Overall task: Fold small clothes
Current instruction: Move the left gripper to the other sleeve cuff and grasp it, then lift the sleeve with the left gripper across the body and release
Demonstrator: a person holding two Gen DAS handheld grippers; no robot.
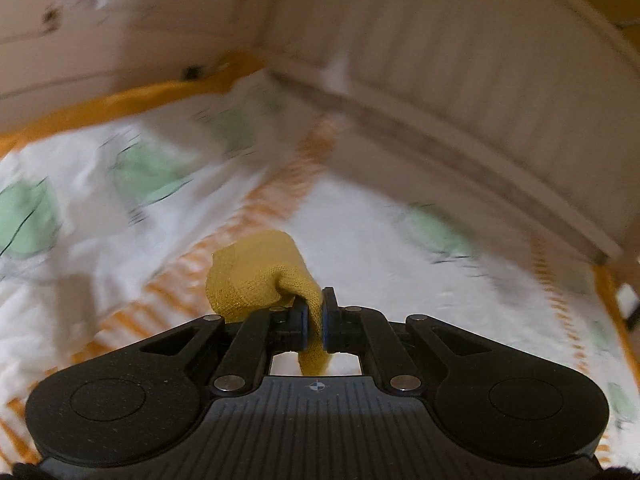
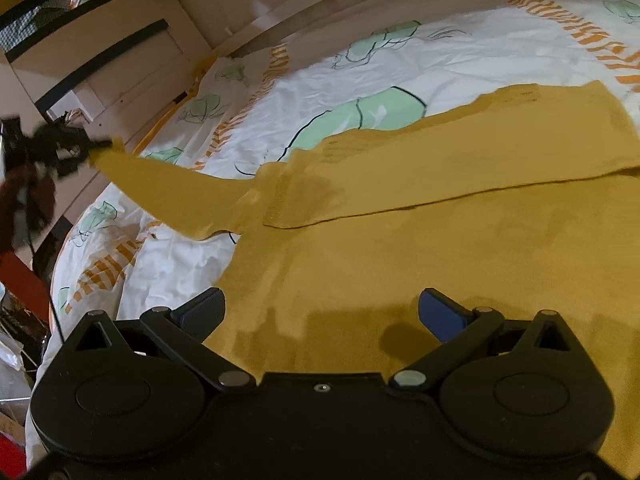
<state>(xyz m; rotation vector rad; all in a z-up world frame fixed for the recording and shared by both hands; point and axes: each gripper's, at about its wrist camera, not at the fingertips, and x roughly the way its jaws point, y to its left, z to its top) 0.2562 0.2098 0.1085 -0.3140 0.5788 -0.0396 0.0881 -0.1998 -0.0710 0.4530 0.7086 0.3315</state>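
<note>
A mustard-yellow knit garment (image 2: 460, 240) lies spread on the bed, one sleeve folded across its body. My left gripper (image 1: 315, 320) is shut on the cuff of the other sleeve (image 1: 256, 276), which bunches up between the blue pads. In the right wrist view that left gripper (image 2: 86, 148) shows blurred at the far left, holding the sleeve (image 2: 172, 192) stretched up off the bedding. My right gripper (image 2: 320, 316) hovers just above the garment's body with its jaws wide open and nothing between them.
The bed has a white cover (image 2: 320, 72) with green shapes and orange stripes. A pale slatted bed rail (image 1: 460, 80) curves along the far side. Dark clutter and a cable (image 2: 24, 240) sit beyond the bed's left edge.
</note>
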